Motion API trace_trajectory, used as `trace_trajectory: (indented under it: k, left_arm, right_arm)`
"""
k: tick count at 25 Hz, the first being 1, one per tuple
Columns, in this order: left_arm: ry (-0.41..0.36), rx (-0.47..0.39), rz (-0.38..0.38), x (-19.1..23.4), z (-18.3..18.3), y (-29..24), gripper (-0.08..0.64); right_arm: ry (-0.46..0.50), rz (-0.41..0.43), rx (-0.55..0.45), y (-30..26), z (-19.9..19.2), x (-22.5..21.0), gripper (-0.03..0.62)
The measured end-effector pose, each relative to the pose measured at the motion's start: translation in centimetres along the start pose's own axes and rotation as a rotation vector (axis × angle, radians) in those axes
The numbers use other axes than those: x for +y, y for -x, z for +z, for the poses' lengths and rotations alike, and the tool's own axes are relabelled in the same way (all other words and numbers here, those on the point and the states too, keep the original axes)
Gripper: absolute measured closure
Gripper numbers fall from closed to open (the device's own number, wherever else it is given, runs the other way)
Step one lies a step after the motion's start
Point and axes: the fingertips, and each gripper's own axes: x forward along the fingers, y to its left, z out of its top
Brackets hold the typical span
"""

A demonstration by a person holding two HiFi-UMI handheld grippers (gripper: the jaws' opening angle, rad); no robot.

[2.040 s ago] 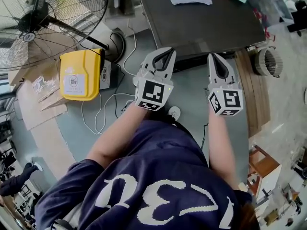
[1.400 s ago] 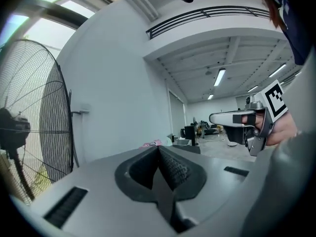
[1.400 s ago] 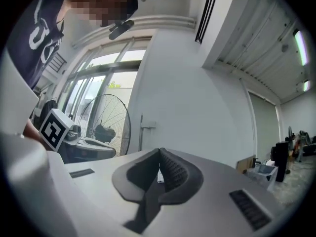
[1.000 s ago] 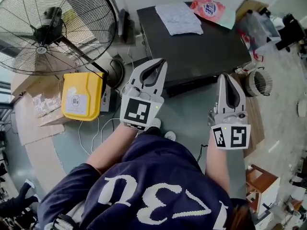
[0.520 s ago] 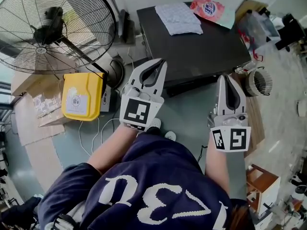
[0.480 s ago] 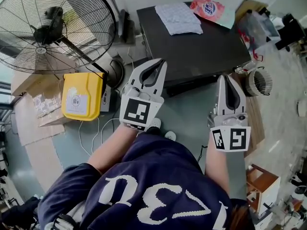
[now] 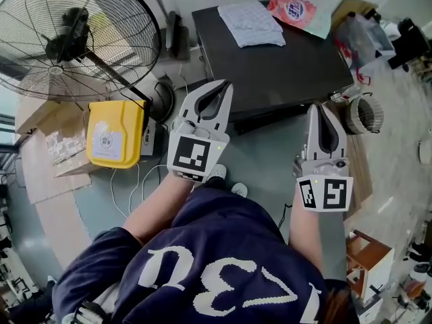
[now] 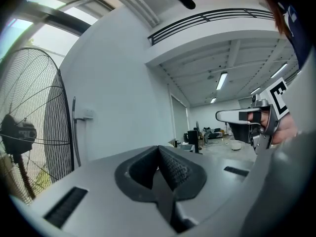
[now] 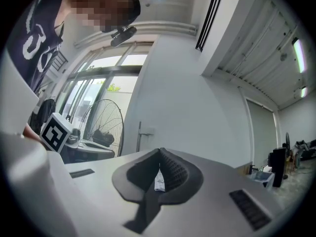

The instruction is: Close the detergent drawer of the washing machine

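Only the head view showed the washing machine (image 7: 283, 66). Its dark top lay just ahead of both pairs of fingertips, with a folded cloth (image 7: 253, 25) and a pink bag (image 7: 291, 10) at the far edge, well beyond them. The detergent drawer could not be told apart from the dark front face just past the tips.

In that view the left gripper (image 7: 219, 85) and the right gripper (image 7: 316, 106) were held side by side and apart, touching nothing. A large fan (image 7: 67, 39) and a yellow container (image 7: 115, 133) stood out to the left of the left gripper's fingers.

The gripper views gave what the head view could not: the state of the fingers. The left gripper's ribbed fingers (image 8: 175, 169) were pressed together with nothing between them. The right gripper's fingers (image 9: 173, 169) met at the tips as well, with only a pale sliver showing through a slit lower down. Both of these views looked level at a white wall beyond the tips, and each caught the other gripper off to its side.
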Motion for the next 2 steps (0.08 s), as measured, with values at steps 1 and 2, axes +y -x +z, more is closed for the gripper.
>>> trace_trajectory:
  k: [1,2]
  left_arm:
    - [0.000,0.000,0.001,0.05,-0.06,-0.02,0.541]
    - [-0.001,0.000,0.001,0.10,-0.11,-0.04,0.541]
  right_arm:
    - [0.002,0.001,0.001,-0.03,-0.05,-0.02,0.578]
    - [0.005,0.002,0.002,-0.06,-0.10,-0.05,0.578]
